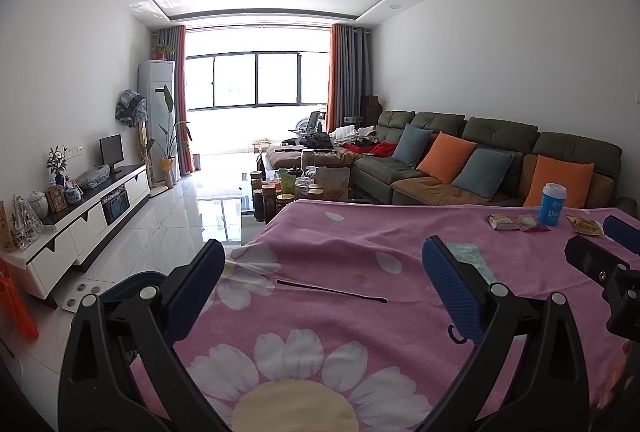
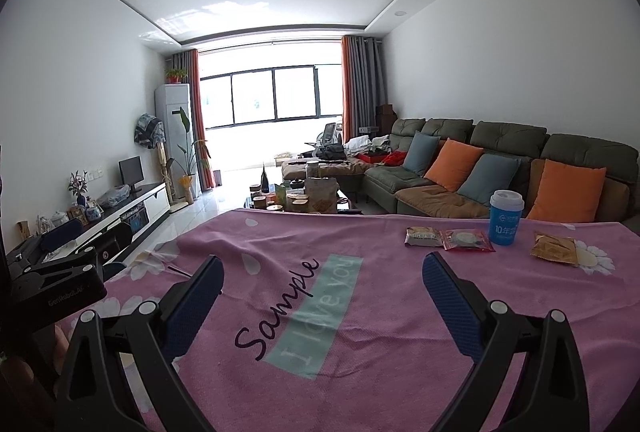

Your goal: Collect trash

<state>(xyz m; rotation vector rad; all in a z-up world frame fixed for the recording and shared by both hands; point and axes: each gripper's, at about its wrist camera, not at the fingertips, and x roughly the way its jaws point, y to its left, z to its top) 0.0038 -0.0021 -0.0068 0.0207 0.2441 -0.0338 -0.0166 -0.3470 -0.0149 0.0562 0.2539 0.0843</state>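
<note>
On the pink flowered tablecloth point(image 2: 360, 352), at its far right, lie a silver-brown snack wrapper point(image 2: 424, 237), a red clear packet point(image 2: 468, 241) and an orange-brown wrapper point(image 2: 554, 248). A blue paper cup with a white lid point(image 2: 506, 217) stands upright between them. My right gripper point(image 2: 324, 288) hovers open over the cloth's middle, well short of the wrappers, holding nothing. My left gripper point(image 1: 324, 280) is open and empty over the cloth's left part, above a thin black stick point(image 1: 332, 290). The wrappers point(image 1: 500, 221) and the cup point(image 1: 553, 204) also appear far right in the left wrist view.
A dark teal round rim point(image 1: 132, 282), maybe a bin, shows just past the table's left edge, with a blister pack point(image 1: 80, 296) on the tiled floor. Beyond the table are a cluttered coffee table point(image 2: 296, 200), a green sofa point(image 2: 440, 192) and a white TV cabinet point(image 1: 92, 220).
</note>
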